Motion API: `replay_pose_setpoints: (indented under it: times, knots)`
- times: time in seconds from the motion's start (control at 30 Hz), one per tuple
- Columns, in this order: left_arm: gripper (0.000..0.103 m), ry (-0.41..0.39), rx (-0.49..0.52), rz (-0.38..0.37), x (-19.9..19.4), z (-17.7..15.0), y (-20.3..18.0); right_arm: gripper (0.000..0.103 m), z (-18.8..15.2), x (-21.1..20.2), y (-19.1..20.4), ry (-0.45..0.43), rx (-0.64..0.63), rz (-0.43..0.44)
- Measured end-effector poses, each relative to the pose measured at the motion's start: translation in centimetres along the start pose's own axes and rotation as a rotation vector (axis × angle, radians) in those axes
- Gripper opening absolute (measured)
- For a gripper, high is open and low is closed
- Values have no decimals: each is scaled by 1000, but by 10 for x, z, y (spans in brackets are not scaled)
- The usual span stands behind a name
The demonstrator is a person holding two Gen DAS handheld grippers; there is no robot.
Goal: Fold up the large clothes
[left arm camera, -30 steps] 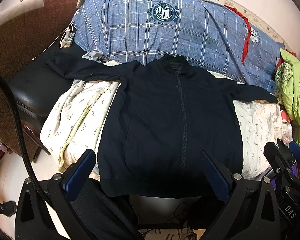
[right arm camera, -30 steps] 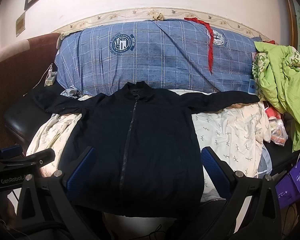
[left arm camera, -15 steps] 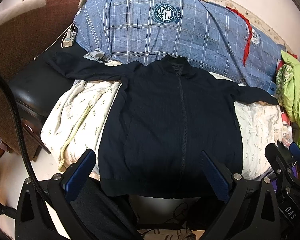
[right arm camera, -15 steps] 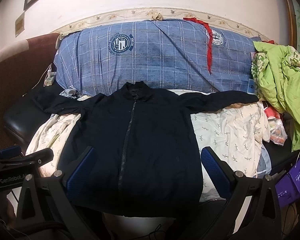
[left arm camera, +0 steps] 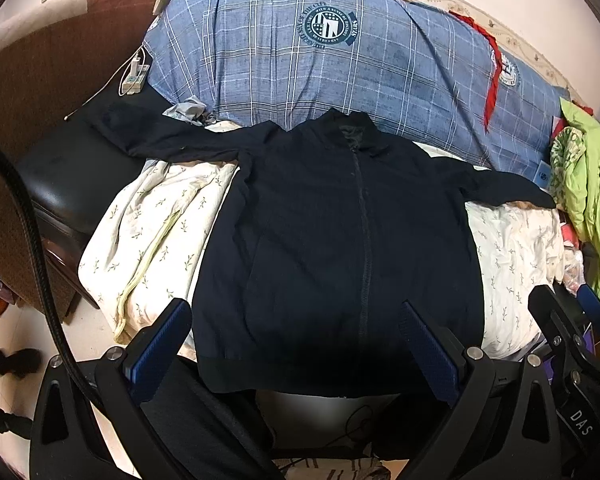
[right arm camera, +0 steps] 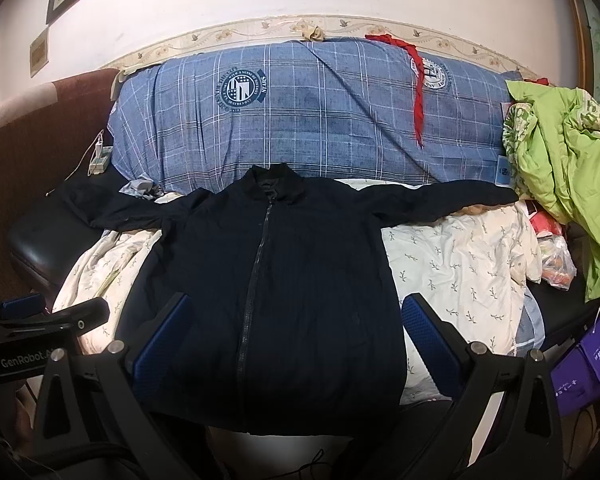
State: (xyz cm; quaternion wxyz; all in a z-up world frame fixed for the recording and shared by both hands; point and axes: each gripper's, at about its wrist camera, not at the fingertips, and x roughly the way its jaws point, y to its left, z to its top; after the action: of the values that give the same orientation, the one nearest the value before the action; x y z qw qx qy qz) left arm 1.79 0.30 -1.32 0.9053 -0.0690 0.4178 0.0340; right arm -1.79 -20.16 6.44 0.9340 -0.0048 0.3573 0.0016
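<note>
A dark navy zip jacket [left arm camera: 340, 240] lies flat and face up on a white leaf-print sheet [left arm camera: 152, 232], sleeves spread out to both sides, collar at the far end. It also shows in the right wrist view [right arm camera: 268, 292]. My left gripper [left arm camera: 296, 344] is open and empty, held above the jacket's hem. My right gripper [right arm camera: 296, 340] is open and empty too, over the hem. The right gripper's body shows at the right edge of the left wrist view [left arm camera: 572, 344]. The left gripper's body shows at the left of the right wrist view [right arm camera: 40, 320].
A blue plaid quilt [right arm camera: 320, 116] is bunched along the wall behind the jacket. A green blanket [right arm camera: 564, 152] is piled at the right. A black leather seat [left arm camera: 72, 184] and brown sofa arm stand left. Purple bags [right arm camera: 588, 364] sit low right.
Both grippers have shifted slightly, so the jacket sits a little lower and farther in view. The jacket itself has not moved. Both grippers stay open.
</note>
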Motion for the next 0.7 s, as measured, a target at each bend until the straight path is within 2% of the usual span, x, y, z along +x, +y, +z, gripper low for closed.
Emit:
replay_pose_setpoints:
  times: [0.7]
  knots:
    - [103, 12, 16, 0, 11, 12, -22, 103, 6, 14, -19, 4, 34, 24]
